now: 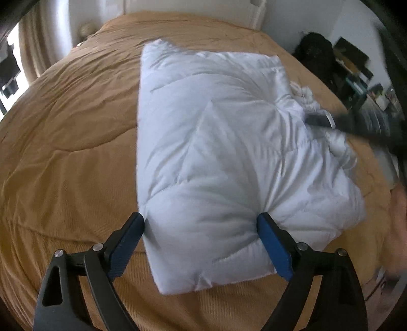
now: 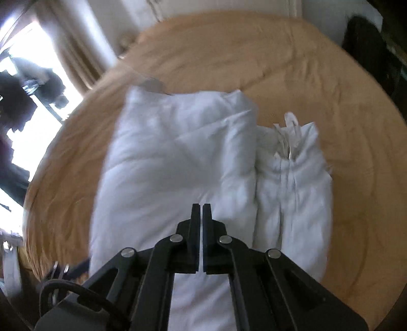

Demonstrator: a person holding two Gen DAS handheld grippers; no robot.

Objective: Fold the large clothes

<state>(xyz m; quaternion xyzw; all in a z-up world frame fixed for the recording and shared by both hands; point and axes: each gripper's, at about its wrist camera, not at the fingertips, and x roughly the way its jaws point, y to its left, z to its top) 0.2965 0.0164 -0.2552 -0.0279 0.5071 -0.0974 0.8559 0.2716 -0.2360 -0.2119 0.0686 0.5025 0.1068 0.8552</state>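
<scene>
A white puffy quilted jacket (image 1: 223, 152) lies folded into a thick bundle on the tan bedspread (image 1: 71, 122). My left gripper (image 1: 201, 224) is open, its blue pads straddling the bundle's near end, above it or touching it. In the right wrist view the jacket (image 2: 178, 165) lies below my right gripper (image 2: 202, 207), whose black fingers are shut with nothing between them. A zipper and a white tag (image 2: 290, 142) show on the jacket's right part. The right gripper appears blurred at the jacket's right edge in the left wrist view (image 1: 320, 119).
The bed fills both views. A white headboard (image 1: 193, 7) and wall stand at the far end. Curtains and a bright window (image 2: 43, 84) are on the left. A dark bag (image 1: 315, 56) and shelves with clutter (image 1: 361, 84) stand to the right of the bed.
</scene>
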